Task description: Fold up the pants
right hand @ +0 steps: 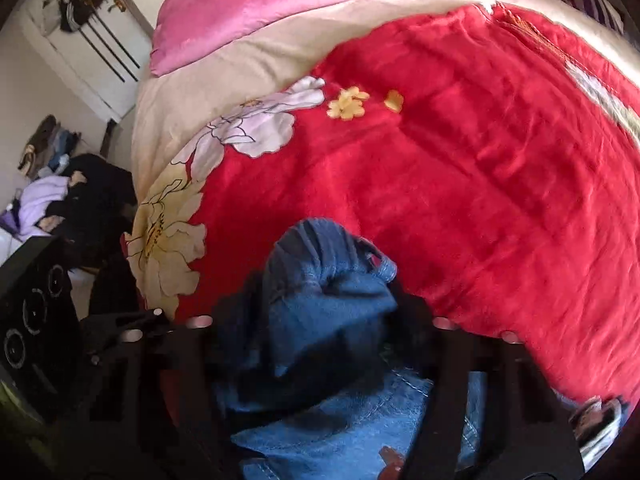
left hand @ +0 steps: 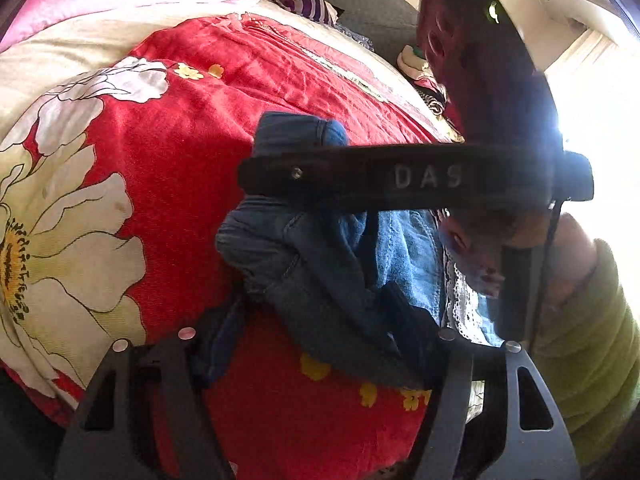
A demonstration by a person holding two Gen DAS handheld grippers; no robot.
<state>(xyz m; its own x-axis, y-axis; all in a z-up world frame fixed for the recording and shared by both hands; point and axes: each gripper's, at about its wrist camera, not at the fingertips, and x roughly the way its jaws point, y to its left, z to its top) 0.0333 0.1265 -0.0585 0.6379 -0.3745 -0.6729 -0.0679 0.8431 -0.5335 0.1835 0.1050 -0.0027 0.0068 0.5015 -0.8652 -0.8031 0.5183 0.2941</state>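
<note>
Currently pants (left hand: 320, 264), bunched denim, heaped on bed (left hand: 168, 184). Left tongs (left hand: 316, 340) and right tongs (right hand: 320, 320) each clamped on folds. Judged soft, floppy, moderately heavy; waistband or hems grip best.

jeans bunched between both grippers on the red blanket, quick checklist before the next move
1. Left gripper has denim from the jeans between its fingers: ok.
2. Right gripper has a bunched wad of jeans between its fingers: ok.
3. Pads firmly pinching the cloth on either side: cannot tell.
4. Jeans lying flat and spread for a fold: not ok, crumpled in a heap.
5. Red floral blanket has bare room beyond the jeans to lay them out: ok.
6. Left view unobstructed: not ok, the right gripper's body crosses it.
</note>
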